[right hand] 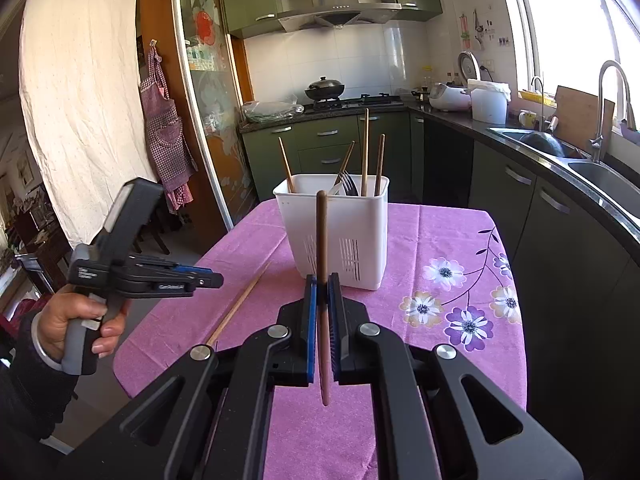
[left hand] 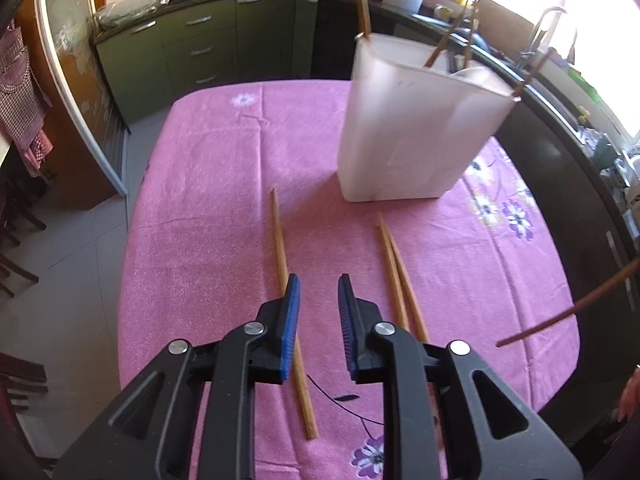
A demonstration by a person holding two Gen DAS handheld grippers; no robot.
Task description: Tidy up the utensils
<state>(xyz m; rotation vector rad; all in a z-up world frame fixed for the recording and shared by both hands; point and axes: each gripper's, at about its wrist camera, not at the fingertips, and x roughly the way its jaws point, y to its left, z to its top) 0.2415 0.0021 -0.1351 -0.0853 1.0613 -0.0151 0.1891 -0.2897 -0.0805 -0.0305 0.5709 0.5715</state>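
Chopsticks lie on the pink tablecloth (left hand: 224, 168) in front of the white utensil holder (left hand: 404, 136): a single chopstick (left hand: 282, 256) to its left, a touching pair (left hand: 394, 264) nearer its front. Left gripper (left hand: 318, 292) hangs over the cloth between the single one and the pair, jaws narrowly parted, nothing between them. Right gripper (right hand: 322, 284), in front of the holder, is clamped on a dark brown chopstick (right hand: 322, 236) standing upright. Inside the holder stand more chopsticks and a fork (right hand: 347, 186).
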